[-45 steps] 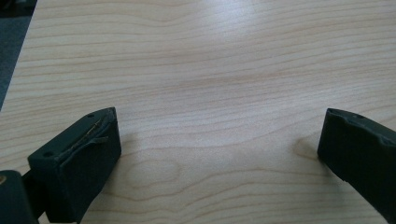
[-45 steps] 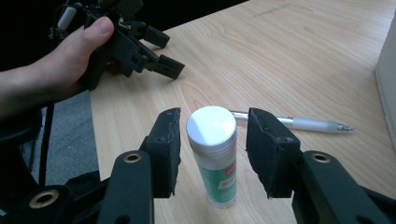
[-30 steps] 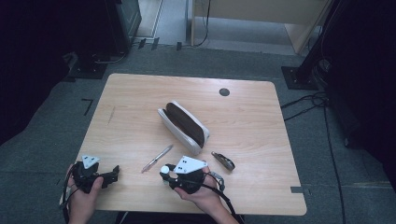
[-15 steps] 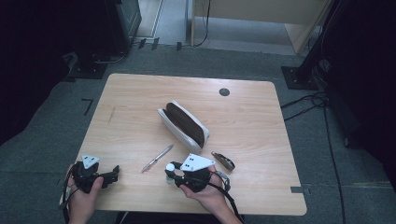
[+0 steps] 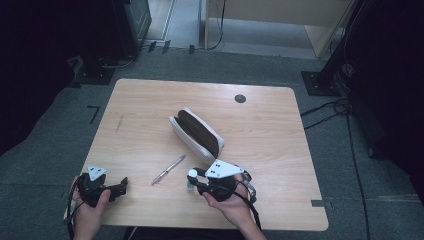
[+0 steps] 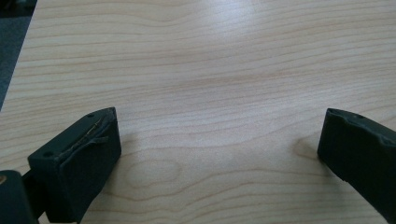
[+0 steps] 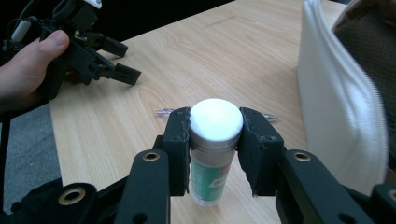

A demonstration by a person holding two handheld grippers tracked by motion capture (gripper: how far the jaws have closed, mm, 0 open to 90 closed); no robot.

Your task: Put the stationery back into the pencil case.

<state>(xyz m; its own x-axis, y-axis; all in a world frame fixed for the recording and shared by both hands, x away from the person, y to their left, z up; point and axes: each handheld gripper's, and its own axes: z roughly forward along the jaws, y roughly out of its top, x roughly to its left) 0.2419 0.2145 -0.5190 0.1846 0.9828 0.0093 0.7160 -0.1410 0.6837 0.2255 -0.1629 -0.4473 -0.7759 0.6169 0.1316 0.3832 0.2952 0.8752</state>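
A small green-labelled tube with a white cap (image 7: 215, 140) stands upright between the jaws of my right gripper (image 7: 215, 135), which is shut on it near the table's front edge (image 5: 192, 181). A white pencil case (image 5: 196, 133) with a dark brown lining lies open in the middle of the table, just beyond that gripper. Between the two grippers a silver pen (image 5: 168, 170) rests on the wood. My left gripper (image 5: 117, 187) sits at the front left, open, with bare table between its jaws (image 6: 219, 135).
The light wooden table (image 5: 270, 135) has a round black cable hole (image 5: 240, 98) at the back right. Grey carpet surrounds it, with dark stands and cables on the floor to the right (image 5: 330, 107). The person's left hand (image 7: 28, 74) holds the left gripper.
My right gripper has turned and shifted slightly right with the tube, its grey plate now angled toward the pencil case. The left gripper has stayed put.
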